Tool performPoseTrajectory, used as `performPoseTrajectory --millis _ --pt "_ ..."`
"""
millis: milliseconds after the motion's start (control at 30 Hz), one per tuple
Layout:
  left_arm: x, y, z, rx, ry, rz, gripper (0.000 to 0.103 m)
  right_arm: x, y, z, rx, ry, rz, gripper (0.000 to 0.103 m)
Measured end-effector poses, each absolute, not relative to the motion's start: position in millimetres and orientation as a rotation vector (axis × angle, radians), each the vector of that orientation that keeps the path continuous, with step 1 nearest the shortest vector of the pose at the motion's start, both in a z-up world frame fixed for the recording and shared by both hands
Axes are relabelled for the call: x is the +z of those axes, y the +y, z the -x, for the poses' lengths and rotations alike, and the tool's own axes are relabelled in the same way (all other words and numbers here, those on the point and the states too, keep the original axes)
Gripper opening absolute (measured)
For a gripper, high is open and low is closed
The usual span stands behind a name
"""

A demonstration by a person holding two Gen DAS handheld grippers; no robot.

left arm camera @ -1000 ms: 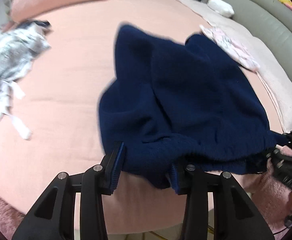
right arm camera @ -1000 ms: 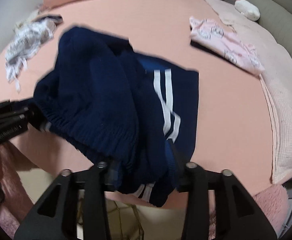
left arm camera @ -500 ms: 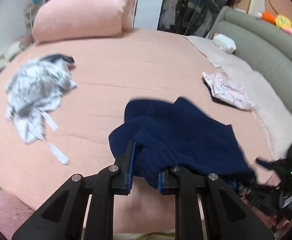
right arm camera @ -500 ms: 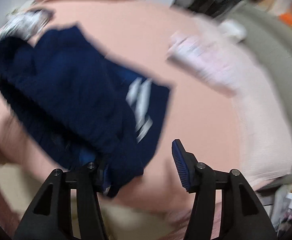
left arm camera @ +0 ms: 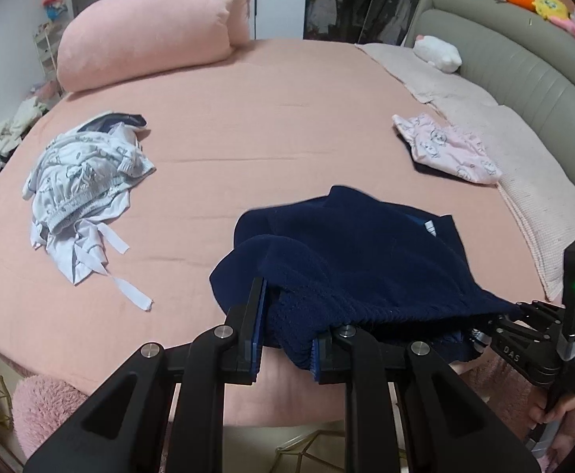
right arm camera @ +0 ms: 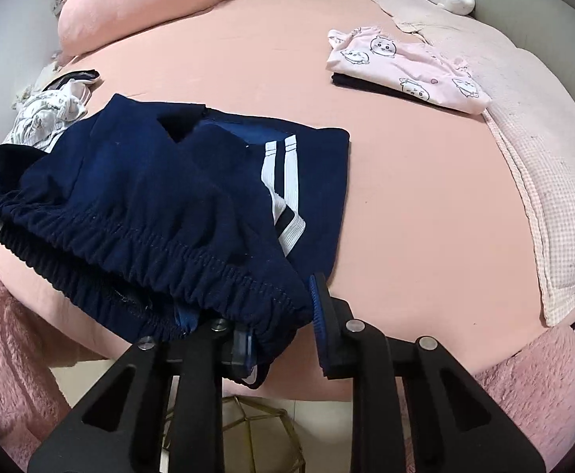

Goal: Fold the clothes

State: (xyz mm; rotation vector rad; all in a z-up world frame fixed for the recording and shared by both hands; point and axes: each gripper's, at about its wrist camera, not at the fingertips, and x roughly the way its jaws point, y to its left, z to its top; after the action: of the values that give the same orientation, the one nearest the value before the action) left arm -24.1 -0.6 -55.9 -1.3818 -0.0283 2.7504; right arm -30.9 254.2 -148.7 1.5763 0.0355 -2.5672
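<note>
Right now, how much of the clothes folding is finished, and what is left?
Done: a folded pink printed garment lies flat near the pillow side of the bed. In hand: the navy shorts, unfolded, with the left gripper and right gripper each clamped on the elastic waistband; the right jaws have just closed. Left: the crumpled white printed garment looks untouched.

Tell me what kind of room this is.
Most likely a bedroom: a large bed with a pink sheet, a padded headboard, a rolled pink pillow, and clothes hanging at the back.
</note>
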Motion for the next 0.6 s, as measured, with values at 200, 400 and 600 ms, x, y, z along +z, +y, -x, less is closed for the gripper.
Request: performPoseTrajectory --millis 200,400,600 --pt "-54 -1 23 2.747 -0.041 1.383 0.02 -169 245 27 -2.443 0.048 -1.681 0.038" --pt "-59 -3 25 2.746 -0.054 1.407 0.02 -181 232 19 -2.44 0.134 -1.714 0.053" --pt "-79 -13 30 2.683 -0.165 1.471 0.019 -176 241 13 -2.399 0.033 -1.681 0.026"
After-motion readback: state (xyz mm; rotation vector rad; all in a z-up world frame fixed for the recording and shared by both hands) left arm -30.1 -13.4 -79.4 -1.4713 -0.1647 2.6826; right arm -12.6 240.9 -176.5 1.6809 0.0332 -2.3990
